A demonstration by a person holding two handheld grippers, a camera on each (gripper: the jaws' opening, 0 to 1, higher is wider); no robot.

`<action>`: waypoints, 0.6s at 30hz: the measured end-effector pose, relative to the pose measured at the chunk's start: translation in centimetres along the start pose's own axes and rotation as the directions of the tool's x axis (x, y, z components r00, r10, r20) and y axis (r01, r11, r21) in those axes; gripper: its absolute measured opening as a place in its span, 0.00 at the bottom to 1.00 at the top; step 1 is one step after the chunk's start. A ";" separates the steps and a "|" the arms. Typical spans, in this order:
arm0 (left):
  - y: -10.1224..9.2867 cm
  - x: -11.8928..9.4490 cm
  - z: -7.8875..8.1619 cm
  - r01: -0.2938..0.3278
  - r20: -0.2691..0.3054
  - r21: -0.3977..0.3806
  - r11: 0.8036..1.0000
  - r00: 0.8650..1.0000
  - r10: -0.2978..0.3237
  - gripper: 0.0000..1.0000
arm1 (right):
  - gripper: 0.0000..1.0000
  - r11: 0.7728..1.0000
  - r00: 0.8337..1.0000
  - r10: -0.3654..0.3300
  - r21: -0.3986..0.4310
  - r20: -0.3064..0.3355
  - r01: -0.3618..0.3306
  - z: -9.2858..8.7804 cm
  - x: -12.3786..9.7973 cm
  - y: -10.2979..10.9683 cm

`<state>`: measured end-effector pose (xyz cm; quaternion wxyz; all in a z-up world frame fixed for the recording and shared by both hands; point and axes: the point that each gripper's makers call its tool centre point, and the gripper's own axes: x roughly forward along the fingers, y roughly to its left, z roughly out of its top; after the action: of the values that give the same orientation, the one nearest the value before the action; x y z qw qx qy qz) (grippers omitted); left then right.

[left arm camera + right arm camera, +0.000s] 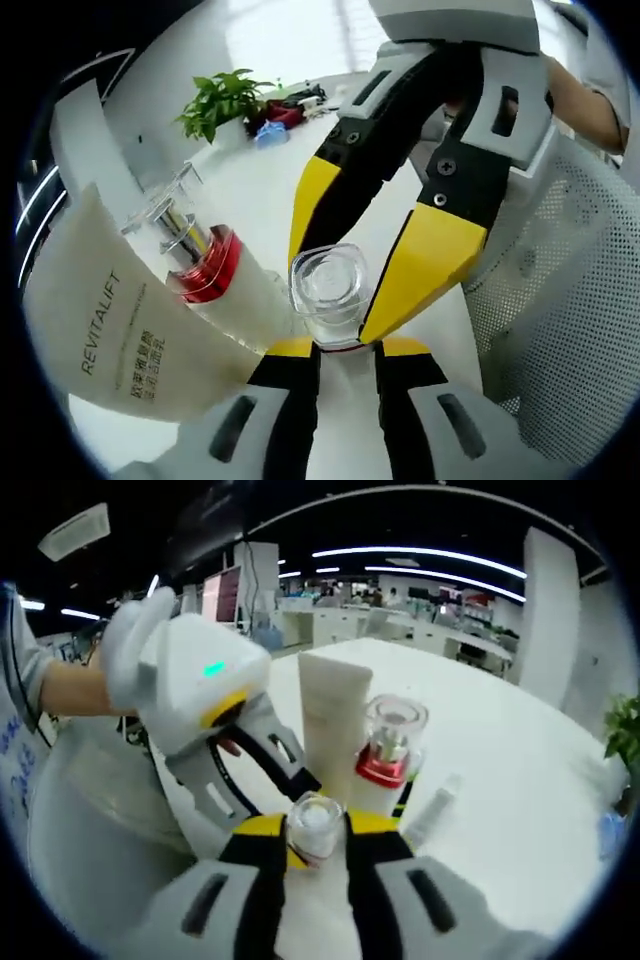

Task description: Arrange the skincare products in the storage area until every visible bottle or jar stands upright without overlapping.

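Observation:
A small clear-capped jar (326,283) sits between my left gripper's (346,348) yellow-tipped jaws, which look closed on its base. My right gripper (362,262) comes down from the upper right, its yellow fingers pressed on both sides of the same jar. In the right gripper view the jar (315,825) is pinched by my right gripper (316,830), and the left gripper (225,705) reaches in from the left in a white-gloved hand. A bottle with a red collar and clear cap (203,257) (390,742) stands beside a white REVITALIFT tube (105,330) (335,705).
The white table (500,740) stretches behind the products. A potted plant (222,103) and small coloured items stand at its far end. A white mesh chair (565,290) is close on the right. A slim pale item (435,810) lies by the red-collared bottle.

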<state>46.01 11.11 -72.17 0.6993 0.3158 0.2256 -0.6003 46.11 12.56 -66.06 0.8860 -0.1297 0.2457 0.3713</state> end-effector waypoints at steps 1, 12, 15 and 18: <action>0.0 0.0 -0.1 -0.003 -0.002 0.001 1.000 1.000 0.003 0.19 | 0.26 1.000 1.000 0.000 -0.002 -0.003 0.000 -0.1 0.0 0.0; 0.3 -1.2 -1.0 -0.049 -0.037 -0.001 0.999 0.998 0.048 0.18 | 0.28 1.000 0.997 0.020 -0.018 -0.079 -0.021 -2.0 0.0 -0.3; 0.2 -1.8 -1.0 -0.054 -0.037 -0.017 0.998 0.998 0.053 0.17 | 0.28 0.999 0.994 0.026 -0.027 -0.105 -0.029 -2.6 0.1 -0.6; -0.2 -2.4 -0.8 -0.049 -0.034 -0.028 0.998 0.998 0.048 0.16 | 0.25 0.999 0.991 0.039 -0.028 -0.124 -0.043 -3.0 0.4 -0.9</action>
<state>45.44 13.30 -71.07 0.7144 0.3210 0.2383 -0.5743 45.93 10.92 -68.79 0.8592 -0.1610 0.2970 0.3843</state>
